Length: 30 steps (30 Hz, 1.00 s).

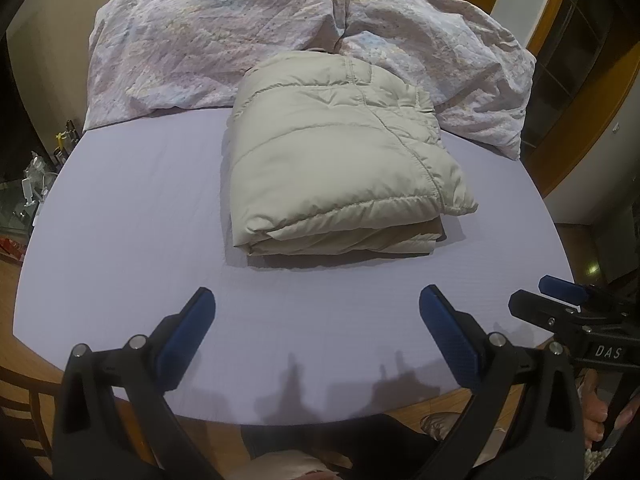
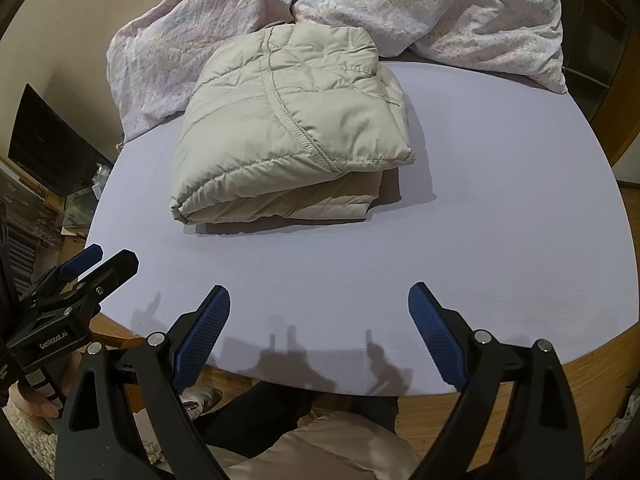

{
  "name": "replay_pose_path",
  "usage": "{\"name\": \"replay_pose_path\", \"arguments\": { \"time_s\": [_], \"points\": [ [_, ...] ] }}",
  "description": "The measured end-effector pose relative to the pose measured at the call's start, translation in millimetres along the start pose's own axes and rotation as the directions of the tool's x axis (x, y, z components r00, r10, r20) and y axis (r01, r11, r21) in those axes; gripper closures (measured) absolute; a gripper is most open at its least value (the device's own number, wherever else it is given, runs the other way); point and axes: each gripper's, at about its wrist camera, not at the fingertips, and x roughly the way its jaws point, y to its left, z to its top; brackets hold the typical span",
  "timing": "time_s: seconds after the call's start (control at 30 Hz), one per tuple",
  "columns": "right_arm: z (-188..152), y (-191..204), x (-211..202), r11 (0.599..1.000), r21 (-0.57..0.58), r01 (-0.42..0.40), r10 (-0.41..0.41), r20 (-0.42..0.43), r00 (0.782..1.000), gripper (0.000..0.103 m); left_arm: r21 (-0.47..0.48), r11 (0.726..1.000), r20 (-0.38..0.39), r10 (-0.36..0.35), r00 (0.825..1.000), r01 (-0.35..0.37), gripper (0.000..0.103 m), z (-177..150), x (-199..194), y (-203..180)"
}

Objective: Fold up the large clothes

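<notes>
Puffer jacket folded on the bed; both grippers held back, empty.

The bed (image 1: 120,208), under a lavender sheet, carries a rumpled floral duvet (image 1: 208,40) across its far side (it looks unfolded, though whether it belongs to the task I cannot tell). Just in front of it, touching its edge, the beige puffer jacket (image 1: 332,148) lies in a compact, layered bundle, so that fold seems finished. Nothing stands between jacket and grippers. The left gripper (image 1: 316,332) and right gripper (image 2: 318,324) hover over the near edge, well apart from the jacket, fingers spread wide and holding nothing.
</notes>
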Motion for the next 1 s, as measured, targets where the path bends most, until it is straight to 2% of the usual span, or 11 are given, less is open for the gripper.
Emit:
{"name": "replay_pose_path", "arguments": {
  "time_s": [1.0],
  "points": [
    [0.7,0.5,3.4,1.000,0.006,-0.005,0.005,-0.005,1.000,0.010,0.004,1.000,0.001,-0.003,1.000,0.003,0.002,-0.6,2.3,-4.1]
  ]
}}
